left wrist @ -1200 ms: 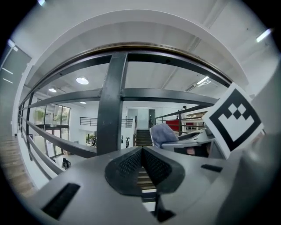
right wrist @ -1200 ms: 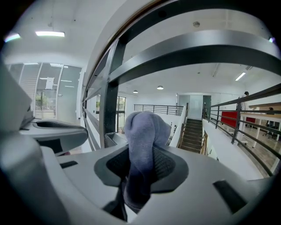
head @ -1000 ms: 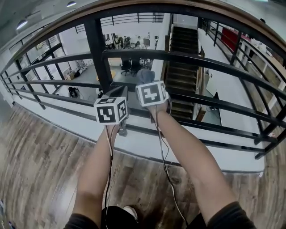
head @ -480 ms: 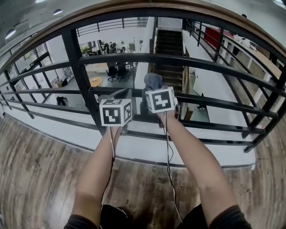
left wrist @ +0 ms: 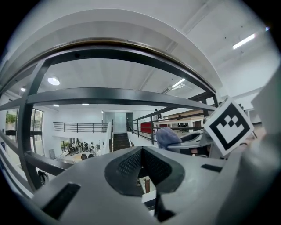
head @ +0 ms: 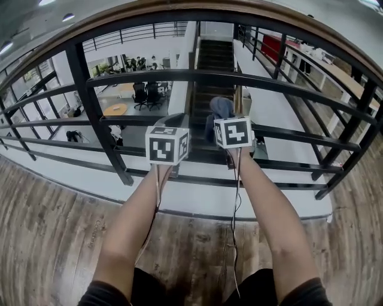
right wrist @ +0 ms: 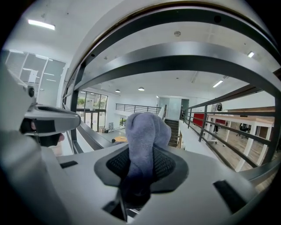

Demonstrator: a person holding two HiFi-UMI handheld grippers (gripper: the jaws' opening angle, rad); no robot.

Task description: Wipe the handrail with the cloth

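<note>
While the grey-blue cloth [right wrist: 147,132] is gripped in the clenched jaws of the right gripper [right wrist: 142,165], below the wooden handrail [head: 197,6] and apart from it, the left gripper [left wrist: 141,151] is held just left, jaws closed on nothing.

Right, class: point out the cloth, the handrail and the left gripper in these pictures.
cloth [right wrist: 147,132]: right gripper view, its bunched top above the jaws.
handrail [head: 197,6]: head view, the wooden top rail.
left gripper [left wrist: 141,151]: left gripper view, midway between its fingertips.
</note>
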